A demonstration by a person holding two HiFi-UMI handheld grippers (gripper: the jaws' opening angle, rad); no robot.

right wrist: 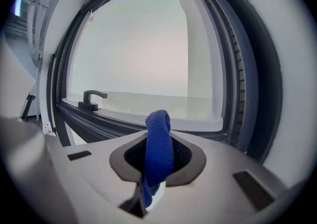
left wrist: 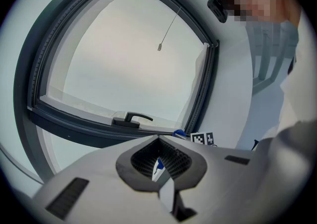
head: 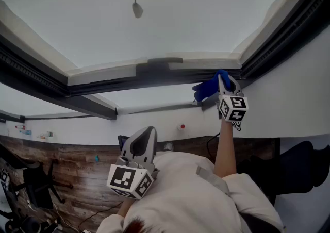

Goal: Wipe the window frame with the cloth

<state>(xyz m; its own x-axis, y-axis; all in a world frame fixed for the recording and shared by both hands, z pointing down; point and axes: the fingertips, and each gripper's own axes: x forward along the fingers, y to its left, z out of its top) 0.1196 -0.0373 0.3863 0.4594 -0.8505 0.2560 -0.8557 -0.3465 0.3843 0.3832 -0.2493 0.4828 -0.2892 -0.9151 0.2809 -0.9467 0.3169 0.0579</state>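
A blue cloth (head: 208,87) is pinched in my right gripper (head: 223,83), which is shut on it and raised to the dark window frame (head: 118,83) near its right corner. In the right gripper view the cloth (right wrist: 158,143) sticks up out of the jaws, just short of the frame's lower rail (right wrist: 124,125). A dark handle (head: 165,62) sits on that rail, left of the cloth. My left gripper (head: 146,135) hangs lower, by the person's chest, shut with nothing in it. It points toward the handle (left wrist: 130,119).
A thin pull cord with a small knob (head: 136,9) hangs in front of the pale pane. White wall (head: 289,108) flanks the window on the right. Lower left are wood-patterned boards (head: 77,175) and a dark office chair (head: 31,185).
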